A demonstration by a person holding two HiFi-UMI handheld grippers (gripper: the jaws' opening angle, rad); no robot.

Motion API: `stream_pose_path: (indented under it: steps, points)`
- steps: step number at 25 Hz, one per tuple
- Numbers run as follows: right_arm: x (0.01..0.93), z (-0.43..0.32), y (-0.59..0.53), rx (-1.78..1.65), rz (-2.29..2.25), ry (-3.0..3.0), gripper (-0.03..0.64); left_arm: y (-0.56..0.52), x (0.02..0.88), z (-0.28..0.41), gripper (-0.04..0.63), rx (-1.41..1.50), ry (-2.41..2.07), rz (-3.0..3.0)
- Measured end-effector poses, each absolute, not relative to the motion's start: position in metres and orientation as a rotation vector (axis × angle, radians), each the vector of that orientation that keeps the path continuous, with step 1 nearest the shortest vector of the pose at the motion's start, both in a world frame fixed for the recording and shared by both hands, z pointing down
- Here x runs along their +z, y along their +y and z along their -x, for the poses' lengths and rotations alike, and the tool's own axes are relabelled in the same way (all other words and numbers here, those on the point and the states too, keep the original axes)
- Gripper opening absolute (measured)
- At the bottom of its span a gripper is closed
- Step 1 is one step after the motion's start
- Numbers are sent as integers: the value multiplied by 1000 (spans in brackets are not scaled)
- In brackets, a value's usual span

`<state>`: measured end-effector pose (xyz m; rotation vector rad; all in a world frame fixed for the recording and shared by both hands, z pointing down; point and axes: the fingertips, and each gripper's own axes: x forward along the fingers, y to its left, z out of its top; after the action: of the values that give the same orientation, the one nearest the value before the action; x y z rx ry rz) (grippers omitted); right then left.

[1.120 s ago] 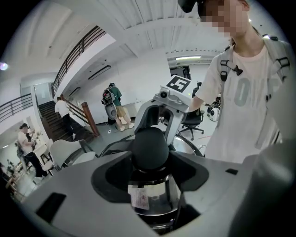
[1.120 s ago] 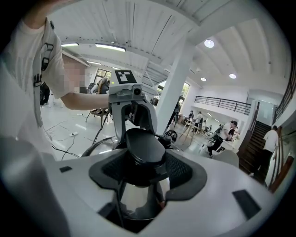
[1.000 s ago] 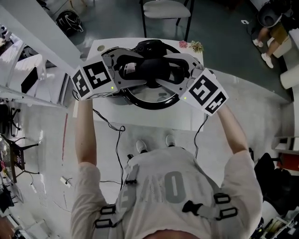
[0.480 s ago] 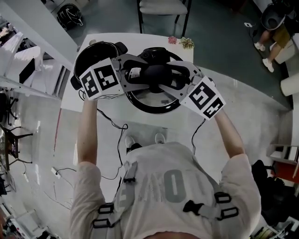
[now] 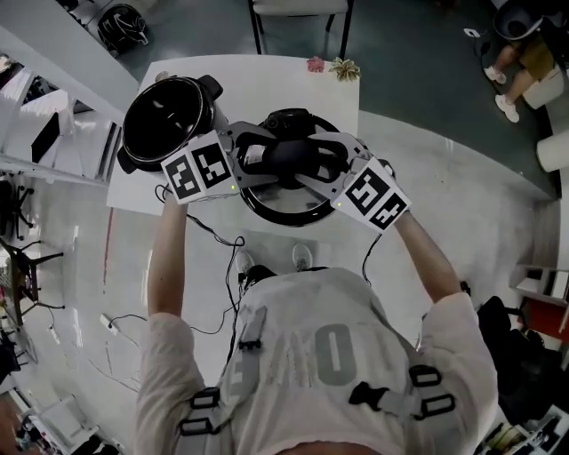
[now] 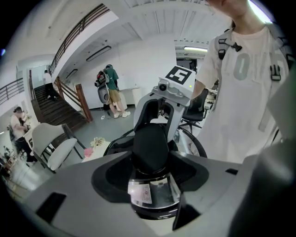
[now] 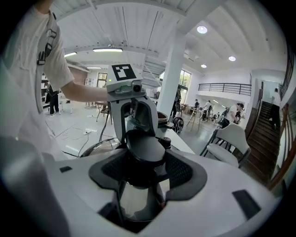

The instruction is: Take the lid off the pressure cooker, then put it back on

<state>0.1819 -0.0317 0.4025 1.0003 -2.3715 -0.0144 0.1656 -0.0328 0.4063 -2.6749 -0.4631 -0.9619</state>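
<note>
The round pressure cooker lid (image 5: 283, 197), steel with a black rim, hangs tilted above the right front part of the white table (image 5: 267, 84). Its black knob (image 5: 289, 153) is clamped from both sides: my left gripper (image 5: 265, 158) from the left, my right gripper (image 5: 313, 165) from the right, both shut on it. The open pot (image 5: 167, 117) with black side handles stands at the table's left, apart from the lid. In the left gripper view the knob (image 6: 149, 147) fills the jaws, above the lid's steel (image 6: 152, 196). The right gripper view shows the same knob (image 7: 144, 147).
A small pink and green plant (image 5: 342, 67) sits at the table's far right corner. A chair (image 5: 298, 11) stands behind the table. A black cable (image 5: 213, 238) hangs off the front edge. Shelving (image 5: 44, 133) lines the left; a seated person (image 5: 514, 49) is at far right.
Both grippers carried the lid right and downward, off the pot. The pot, covered a second ago, now stands open at the left of the lid.
</note>
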Motion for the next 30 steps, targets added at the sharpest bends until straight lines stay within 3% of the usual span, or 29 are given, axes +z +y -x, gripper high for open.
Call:
stream_pose_path:
  steps: [15,30]
  points:
    - [504,-183,-26,139,-942,-2376,259,-26,511,-165,253,-1185,-491,2679]
    - [547,-189,-32,196,-940,-2352,259,-33,545,-172,253,-1202,-476,2707]
